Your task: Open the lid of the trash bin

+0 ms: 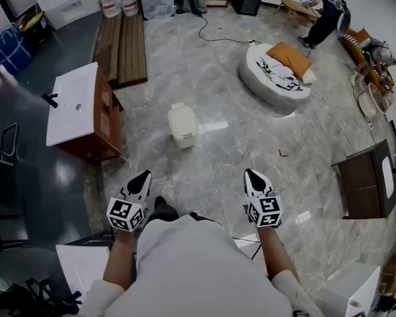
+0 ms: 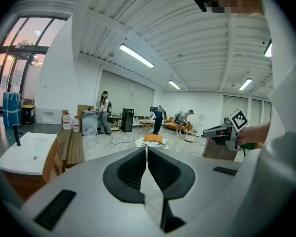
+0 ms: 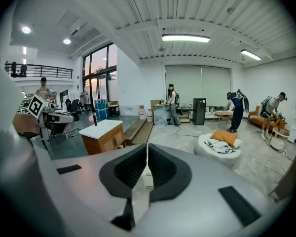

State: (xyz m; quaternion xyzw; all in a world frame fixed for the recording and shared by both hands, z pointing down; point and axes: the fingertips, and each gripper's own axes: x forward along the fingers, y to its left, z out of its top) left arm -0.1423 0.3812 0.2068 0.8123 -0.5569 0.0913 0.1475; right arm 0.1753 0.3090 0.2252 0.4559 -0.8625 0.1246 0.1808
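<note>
The left tongs (image 1: 144,176) and right tongs (image 1: 249,174) are being held clenched and empty, pointing forward, evidently because the trash bin (image 1: 183,125) is sitting lid-shut on the floor (image 1: 244,144) well ahead.

No legible text, brand, number or sign in any view.
</note>
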